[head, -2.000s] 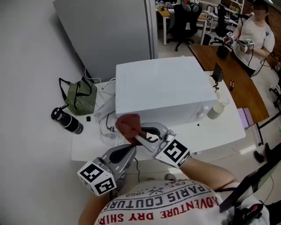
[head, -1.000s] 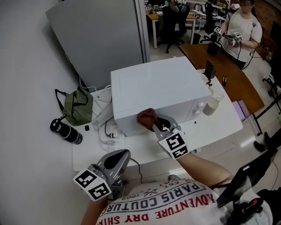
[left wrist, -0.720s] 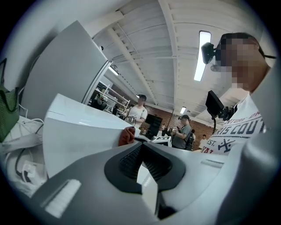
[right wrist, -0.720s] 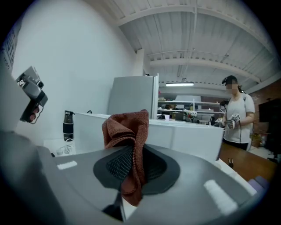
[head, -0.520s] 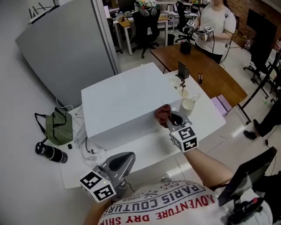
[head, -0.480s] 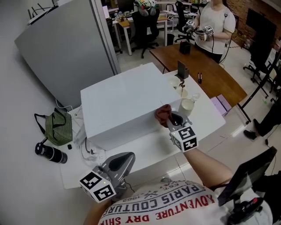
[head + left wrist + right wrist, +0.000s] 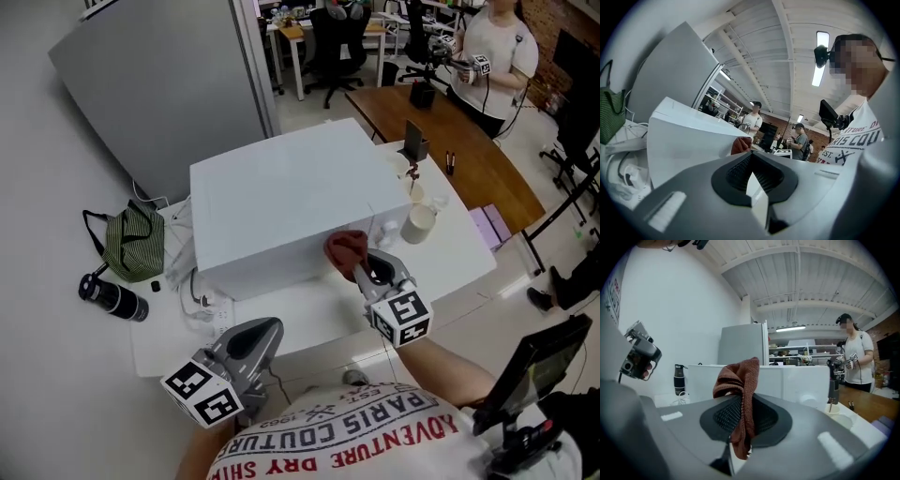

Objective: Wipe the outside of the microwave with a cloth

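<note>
The white microwave (image 7: pixel 291 202) stands on a white table (image 7: pixel 309 314), its front towards me. A reddish-brown cloth (image 7: pixel 345 249) is pinched in my right gripper (image 7: pixel 361 267) and rests against the lower right of the microwave's front (image 7: pixel 787 380). In the right gripper view the cloth (image 7: pixel 740 390) hangs bunched between the shut jaws. My left gripper (image 7: pixel 246 349) hangs low at the table's near edge, away from the microwave, shut with nothing in it (image 7: pixel 751 180). The cloth (image 7: pixel 740 145) shows past it, beside the microwave (image 7: pixel 689 145).
A green striped bag (image 7: pixel 131 244) and a black bottle (image 7: pixel 112 298) lie left of the microwave, with white cables (image 7: pixel 197 300) at its left front corner. A white cup (image 7: pixel 418 223) stands at its right. A person stands by a wooden desk (image 7: pixel 450 159) behind.
The right gripper carried the cloth rightwards along the microwave's front, from its left part to its lower right. The left gripper dropped back towards my body. My head view shifted.
</note>
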A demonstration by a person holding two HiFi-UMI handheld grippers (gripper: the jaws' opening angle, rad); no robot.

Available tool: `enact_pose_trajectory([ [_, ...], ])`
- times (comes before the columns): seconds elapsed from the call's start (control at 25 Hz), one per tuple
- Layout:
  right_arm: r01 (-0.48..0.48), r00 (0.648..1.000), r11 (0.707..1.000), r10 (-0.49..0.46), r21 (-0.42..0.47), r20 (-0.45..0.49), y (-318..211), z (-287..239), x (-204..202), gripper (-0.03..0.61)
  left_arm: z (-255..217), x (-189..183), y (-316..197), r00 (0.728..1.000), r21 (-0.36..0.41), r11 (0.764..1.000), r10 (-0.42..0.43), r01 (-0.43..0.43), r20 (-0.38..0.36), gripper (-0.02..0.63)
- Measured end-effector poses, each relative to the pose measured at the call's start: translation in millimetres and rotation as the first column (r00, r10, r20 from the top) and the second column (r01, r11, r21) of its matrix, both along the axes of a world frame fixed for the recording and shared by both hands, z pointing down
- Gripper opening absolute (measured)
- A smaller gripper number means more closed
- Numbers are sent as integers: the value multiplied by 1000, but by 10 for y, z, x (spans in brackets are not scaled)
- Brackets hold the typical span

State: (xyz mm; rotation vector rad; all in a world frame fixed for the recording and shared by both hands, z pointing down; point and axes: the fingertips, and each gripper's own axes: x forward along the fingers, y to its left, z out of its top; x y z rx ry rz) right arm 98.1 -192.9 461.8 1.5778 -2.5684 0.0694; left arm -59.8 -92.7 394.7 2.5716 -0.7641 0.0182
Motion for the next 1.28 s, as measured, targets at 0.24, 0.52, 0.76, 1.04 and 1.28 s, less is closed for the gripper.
enact_pose_trajectory([
  [0.24,209,977,978,-208,-8,38,167,157,-926,41,28,-453,116,997,-8,997,-82,82,2,5],
  [0.52,387,921,922,-386,-23,56,303,533,-2050,41,144,-1202,346,976,-34,976,-214,215,39,5],
  [0.76,381,924,923,-381,-47,19,159,956,-2600,41,289,-1734,564,949,-61,948,-307,311,67,5],
  [1.04,313,949,947,-315,-78,-12,-48,1198,-2720,41,363,-1984,593,941,-87,939,-327,334,85,5],
  [1.28,313,946,948,-317,-62,-63,-102,1180,-2586,41,373,-1813,452,955,-91,953,-281,289,89,5],
])
